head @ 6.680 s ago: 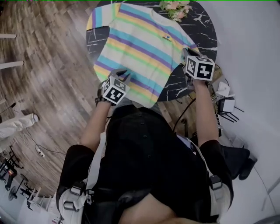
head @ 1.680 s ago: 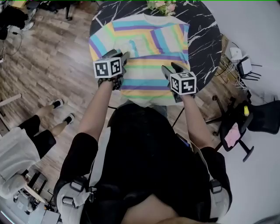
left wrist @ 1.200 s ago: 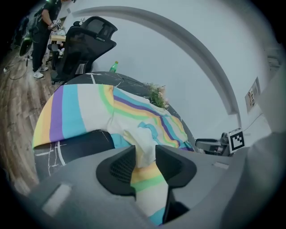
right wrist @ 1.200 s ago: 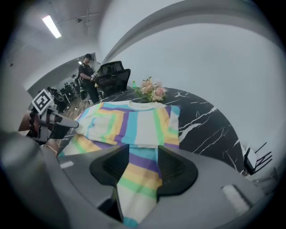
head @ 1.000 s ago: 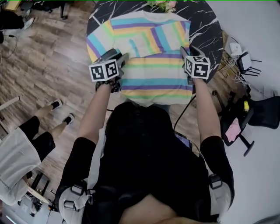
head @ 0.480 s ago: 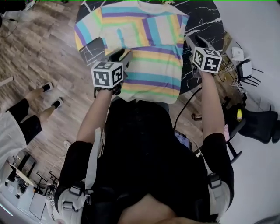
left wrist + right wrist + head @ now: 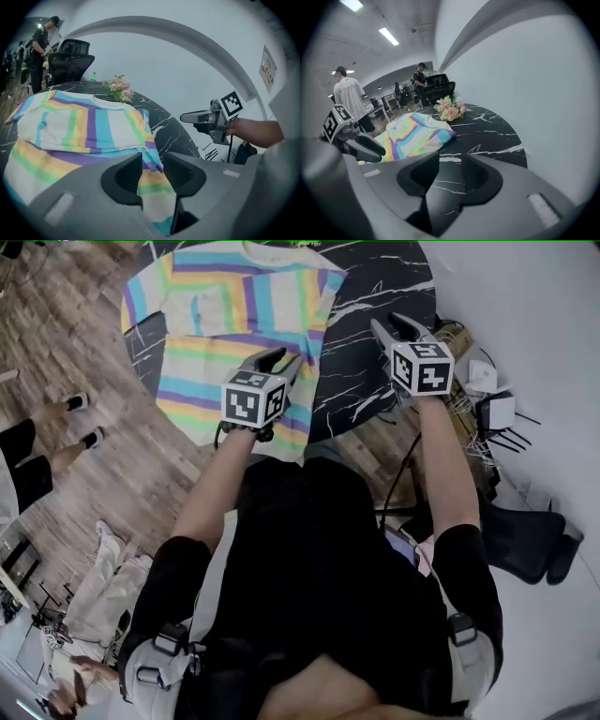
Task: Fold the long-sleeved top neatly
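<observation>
Pinching soft, limp top (image 7: 234,315) by side hem in left tool (image 7: 151,160); right tool (image 7: 450,161) empty, jaws just narrowing; we favour hems.

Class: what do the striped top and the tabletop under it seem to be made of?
Striped top: soft fabric, probably knit, matte; it drapes and creases. Tabletop: smooth black marble-look slab with white veins; real stone or laminate is unclear.

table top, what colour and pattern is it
The table top is black with thin white marble-like veins, clearest in the right gripper view.
</observation>
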Motion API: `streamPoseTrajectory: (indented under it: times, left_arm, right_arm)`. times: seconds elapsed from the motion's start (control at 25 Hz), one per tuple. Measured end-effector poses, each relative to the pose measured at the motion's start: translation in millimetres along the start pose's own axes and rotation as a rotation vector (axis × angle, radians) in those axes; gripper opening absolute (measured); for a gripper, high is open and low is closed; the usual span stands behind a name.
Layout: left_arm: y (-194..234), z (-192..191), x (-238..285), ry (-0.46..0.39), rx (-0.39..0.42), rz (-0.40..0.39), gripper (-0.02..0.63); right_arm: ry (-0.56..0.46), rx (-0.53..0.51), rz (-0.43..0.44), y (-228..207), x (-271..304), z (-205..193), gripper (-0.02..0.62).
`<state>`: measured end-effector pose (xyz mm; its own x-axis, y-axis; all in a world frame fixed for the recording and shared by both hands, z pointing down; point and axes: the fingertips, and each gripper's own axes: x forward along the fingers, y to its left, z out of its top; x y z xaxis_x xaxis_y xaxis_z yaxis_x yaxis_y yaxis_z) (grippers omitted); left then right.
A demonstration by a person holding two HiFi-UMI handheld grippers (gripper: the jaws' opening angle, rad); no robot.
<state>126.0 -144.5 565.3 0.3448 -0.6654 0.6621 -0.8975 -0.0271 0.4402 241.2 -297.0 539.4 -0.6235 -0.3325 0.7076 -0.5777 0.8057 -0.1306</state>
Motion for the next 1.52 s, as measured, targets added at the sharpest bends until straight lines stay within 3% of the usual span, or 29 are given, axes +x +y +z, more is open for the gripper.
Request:
streamPoseTrajectory:
  times: [0.12, 0.36, 0.48, 0.8, 1.2, 1.24, 1.36, 1.52]
  left_arm:
    - [-13.2, 1.8, 22.2, 0.023, -0.008, 0.013, 0.142]
    - [-4.4, 5.9, 48.1, 0.042, -0.118, 0.062, 0.140]
    - [-2.7, 2.9, 59.1, 0.052, -0.169, 0.042, 0.140]
    - [2.9, -0.4, 71.1, 0.053, -0.225, 0.072, 0.137]
    - [3.0, 0.7, 77.1, 0.045, -0.181, 0.120, 0.117]
    - [3.9, 1.7, 77.5, 0.043, -0.174, 0.122, 0.095]
    - [1.3, 3.4, 78.1, 0.040, -0.152, 0.121, 0.060]
    - [-3.3, 6.8, 79.5, 0.052, -0.077, 0.140, 0.047]
  right_arm:
    - [-0.001, -0.050, 0.048, -7.2, -2.8, 3.7, 0.150]
    - [0.013, -0.119, 0.143, -9.2, 16.0, 17.6, 0.150]
    - [0.018, -0.161, 0.205, -1.6, 32.1, 27.1, 0.150]
    - [0.082, -0.323, 0.369, 18.0, 87.5, 61.1, 0.161]
    - [0.244, -0.415, 0.526, 44.5, 136.2, 52.5, 0.206]
    - [0.249, -0.422, 0.530, 43.9, 137.0, 51.4, 0.202]
    - [0.246, -0.437, 0.551, 40.8, 132.8, 49.7, 0.080]
    - [0.225, -0.483, 0.575, 36.9, 123.5, 46.7, 0.034]
